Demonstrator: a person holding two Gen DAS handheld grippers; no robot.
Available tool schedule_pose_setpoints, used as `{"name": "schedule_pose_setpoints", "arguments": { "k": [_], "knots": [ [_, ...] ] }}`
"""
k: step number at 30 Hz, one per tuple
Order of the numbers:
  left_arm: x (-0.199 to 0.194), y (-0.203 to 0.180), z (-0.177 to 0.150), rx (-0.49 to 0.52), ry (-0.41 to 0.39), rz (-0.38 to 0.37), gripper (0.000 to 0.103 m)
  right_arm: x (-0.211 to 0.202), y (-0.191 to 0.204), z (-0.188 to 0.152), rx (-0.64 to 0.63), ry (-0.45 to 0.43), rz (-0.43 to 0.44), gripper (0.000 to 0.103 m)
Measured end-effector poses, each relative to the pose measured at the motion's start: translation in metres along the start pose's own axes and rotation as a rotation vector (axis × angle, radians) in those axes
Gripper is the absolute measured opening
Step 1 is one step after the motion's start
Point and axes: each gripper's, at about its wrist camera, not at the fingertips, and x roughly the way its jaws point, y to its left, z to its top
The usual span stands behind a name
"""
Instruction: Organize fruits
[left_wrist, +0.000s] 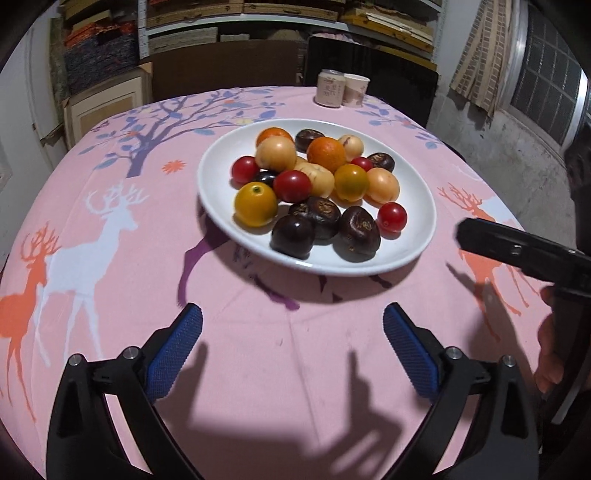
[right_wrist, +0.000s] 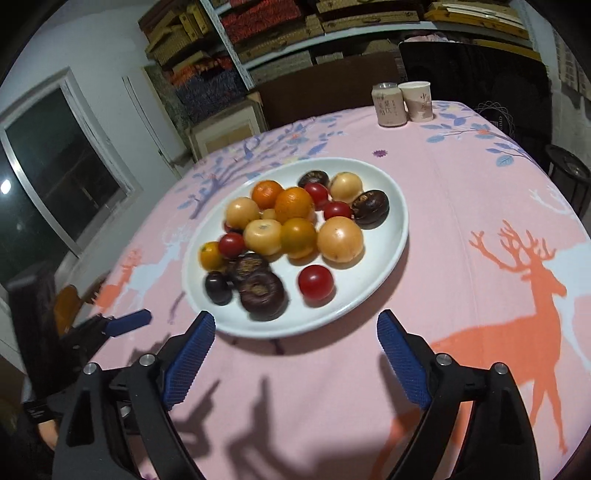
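Pink cloth with deer and tree prints (left_wrist: 110, 229) is spread over the round table, and shelves full of stacked boxes are seen behind it. Near the far edge a can (left_wrist: 330, 88) and a paper cup (left_wrist: 356, 90) are placed side by side. At the middle stands a white plate (left_wrist: 221, 162), and all the fruits are gathered on it in one mixed heap — orange fruits (left_wrist: 325, 154), pale yellow ones (left_wrist: 276, 153), red cherry tomatoes (left_wrist: 392, 217) and dark wrinkled fruits (left_wrist: 359, 233), many of them touching.

The left gripper (left_wrist: 291, 325) is held low above the cloth just before the plate, its blue pads spread wide and nothing between them. The right gripper (right_wrist: 295, 328) is kept the same way at the near rim of the plate, released and empty.

Whether the sorting is yet to be made or the fruits were collected here as the result cannot be decided from this scene. If a fruit is to be taken, a free one at the edge — such as the single tomato — is better approached from above, and the pads should be closed softly, because round fruits roll easily and soft skins can be bruised.
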Motion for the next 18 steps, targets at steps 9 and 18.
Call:
{"name": "schedule_pose_setpoints", "arguments": {
  "k": [9,18],
  "knots": [
    [-0.097,-0.012,-0.042,-0.013,-0.160,0.091,0.098,-0.083,0.049,-0.046,-0.118,-0.098,-0.033,0.099],
    [-0.149,-0.028,-0.088,-0.012,-0.220,0.115,0.098,-0.129,0.074,-0.095,-0.173,-0.167,-0.089,0.099]
  ]
}}
